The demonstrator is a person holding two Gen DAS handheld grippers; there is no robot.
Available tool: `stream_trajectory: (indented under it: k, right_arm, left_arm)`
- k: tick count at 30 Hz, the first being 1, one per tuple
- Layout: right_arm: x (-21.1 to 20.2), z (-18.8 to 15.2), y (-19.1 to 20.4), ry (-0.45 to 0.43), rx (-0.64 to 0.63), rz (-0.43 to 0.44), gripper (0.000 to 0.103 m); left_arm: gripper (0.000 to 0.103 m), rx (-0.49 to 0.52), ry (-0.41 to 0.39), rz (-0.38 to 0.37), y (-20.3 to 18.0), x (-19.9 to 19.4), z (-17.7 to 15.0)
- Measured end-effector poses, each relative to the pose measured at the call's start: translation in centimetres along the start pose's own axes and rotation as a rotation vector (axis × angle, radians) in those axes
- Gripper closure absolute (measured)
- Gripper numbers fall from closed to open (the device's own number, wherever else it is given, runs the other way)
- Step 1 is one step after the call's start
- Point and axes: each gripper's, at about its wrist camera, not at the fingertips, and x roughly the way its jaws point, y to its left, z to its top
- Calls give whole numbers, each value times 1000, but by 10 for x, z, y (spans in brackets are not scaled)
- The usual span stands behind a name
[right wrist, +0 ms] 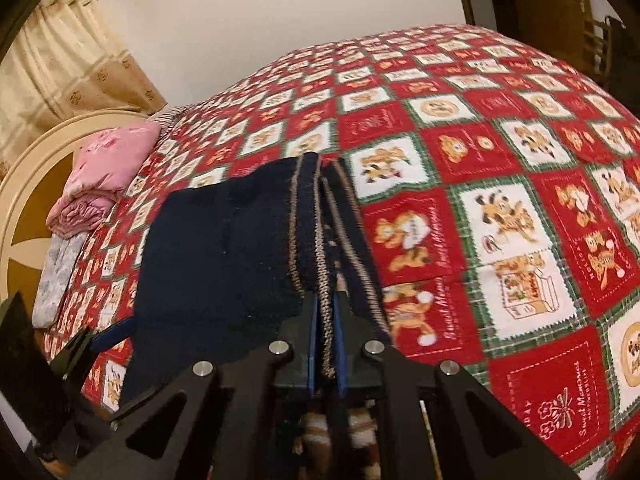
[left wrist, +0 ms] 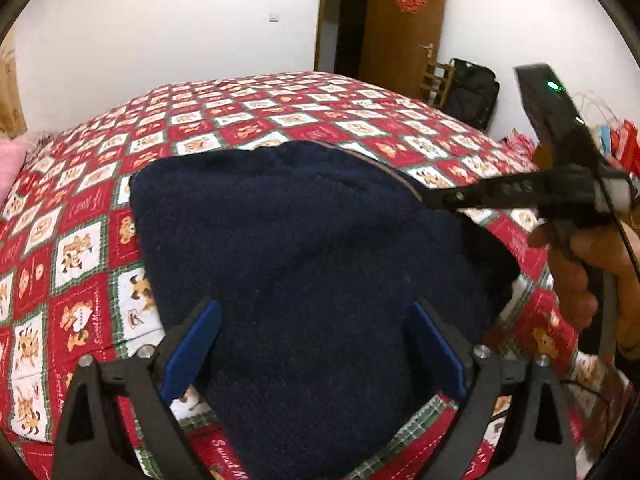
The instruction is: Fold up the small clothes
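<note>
A dark navy knitted garment (left wrist: pixel 304 264) lies on the red patchwork bedspread (left wrist: pixel 80 240). My left gripper (left wrist: pixel 316 320) is open, its blue pads spread wide over the garment's near part. My right gripper (right wrist: pixel 325 308) is shut on the garment's (right wrist: pixel 224 248) brown-striped edge and holds that edge up off the bed. In the left wrist view the right gripper (left wrist: pixel 430 196) shows at the right, pinching the garment's right edge, with the person's hand behind it. In the right wrist view a left gripper pad (right wrist: pixel 112 334) shows at the lower left.
A folded pink cloth (right wrist: pixel 104 176) and a grey cloth (right wrist: pixel 56 276) lie by the cream headboard (right wrist: pixel 36 184) at the bed's left end. A wooden door (left wrist: pixel 400 24) and a black bag (left wrist: pixel 472 88) stand beyond the bed. Curtains (right wrist: pixel 60 60) hang at the left.
</note>
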Motion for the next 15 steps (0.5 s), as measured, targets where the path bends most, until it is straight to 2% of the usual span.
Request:
stream_trajectory:
  k: [4, 6, 8, 11, 12, 13, 14, 15]
  right_arm:
    - [17, -1, -13, 25, 41, 5, 96]
    - [10, -2, -9, 6, 26, 6, 95]
    - [-5, -5, -5, -16, 24, 47, 92]
    - [-31, -16, 6, -40, -30, 56, 91]
    - [-37, -21, 10, -43, -45, 70, 84]
    - [-45, -27, 15, -42, -65, 82, 72]
    - [-49, -33, 19, -38, -85, 80, 37]
    - [-53, -40, 24, -31, -108, 82, 24]
  left_arm:
    - [4, 8, 28, 25, -3, 12, -7]
    - [0, 14, 30, 27, -4, 12, -6]
    - [0, -4, 30, 21, -2, 12, -5]
    - [0, -12, 33, 16, -1, 12, -4]
    - [0, -16, 33, 14, 0, 12, -5]
    - [0, -20, 33, 13, 0, 12, -5]
    - [0, -22, 33, 13, 0, 12, -5]
    - [0, -24, 33, 14, 0, 12, -5]
